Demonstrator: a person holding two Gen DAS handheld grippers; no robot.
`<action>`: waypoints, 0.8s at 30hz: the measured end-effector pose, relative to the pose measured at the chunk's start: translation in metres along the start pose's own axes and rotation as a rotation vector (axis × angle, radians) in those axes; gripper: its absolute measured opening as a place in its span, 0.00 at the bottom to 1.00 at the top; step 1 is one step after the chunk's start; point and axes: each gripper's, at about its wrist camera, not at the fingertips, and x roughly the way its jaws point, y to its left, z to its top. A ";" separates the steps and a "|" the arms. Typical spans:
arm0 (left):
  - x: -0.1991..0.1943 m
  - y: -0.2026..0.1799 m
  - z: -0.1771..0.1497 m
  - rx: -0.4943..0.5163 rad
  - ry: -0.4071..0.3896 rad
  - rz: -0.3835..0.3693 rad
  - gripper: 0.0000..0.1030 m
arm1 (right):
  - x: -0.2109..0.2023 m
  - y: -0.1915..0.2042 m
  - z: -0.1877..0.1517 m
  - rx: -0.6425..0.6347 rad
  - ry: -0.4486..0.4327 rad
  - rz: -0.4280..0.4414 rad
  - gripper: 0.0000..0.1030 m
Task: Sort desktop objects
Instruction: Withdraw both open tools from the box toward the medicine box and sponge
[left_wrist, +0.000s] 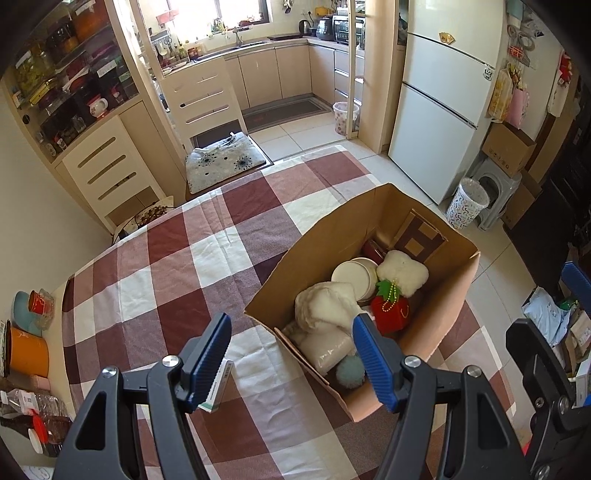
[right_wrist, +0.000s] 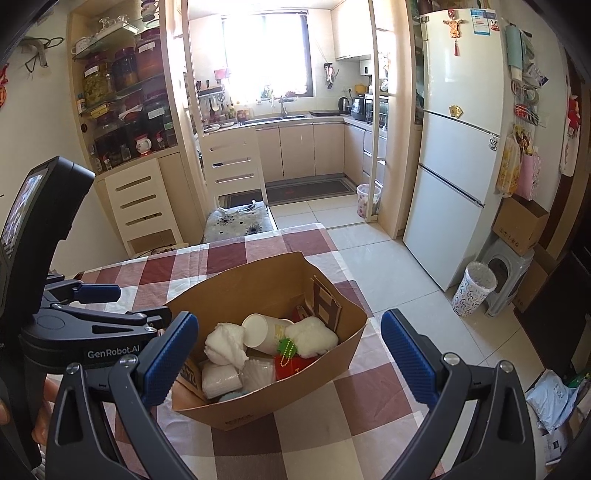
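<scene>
The cardboard box (left_wrist: 373, 221) stands on the checked tablecloth (left_wrist: 166, 258), near the table edge that faces the fridge (left_wrist: 443, 110). It is already well filled. Inside the box I can see 2 white fluffy plush pieces (left_wrist: 402, 271), a white paper cup (right_wrist: 258, 330) lying on its side, a red strawberry-shaped gift box (left_wrist: 391, 310) with a green leaf and a bead string, a clear wrapped white pack (left_wrist: 327, 349), a teal pompom (left_wrist: 349, 373) and a brown card piece (left_wrist: 419, 240) leaning on the far wall.

So most of the sorting seems done. Outside the box, only 1 small white and green carton (left_wrist: 218, 387) remains on the cloth, just beside the box and partly hidden behind the left gripper (left_wrist: 291, 360); I judge this is what is left to put in.

The left gripper hangs above the near corner of the box, its jaws apart and holding nothing. The right gripper (right_wrist: 290, 360) is over the near side of the box, jaws spread wide and empty too.

The cloth beyond the box is bare.
</scene>
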 end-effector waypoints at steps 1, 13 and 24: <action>-0.002 0.000 -0.001 0.000 -0.002 -0.001 0.68 | -0.002 0.000 0.000 0.000 -0.001 -0.001 0.97; -0.020 -0.002 -0.015 0.001 -0.020 -0.004 0.68 | -0.022 0.006 -0.004 -0.013 -0.018 0.000 0.97; -0.034 0.000 -0.035 -0.001 -0.026 -0.010 0.68 | -0.043 0.013 -0.015 -0.024 -0.027 -0.003 0.97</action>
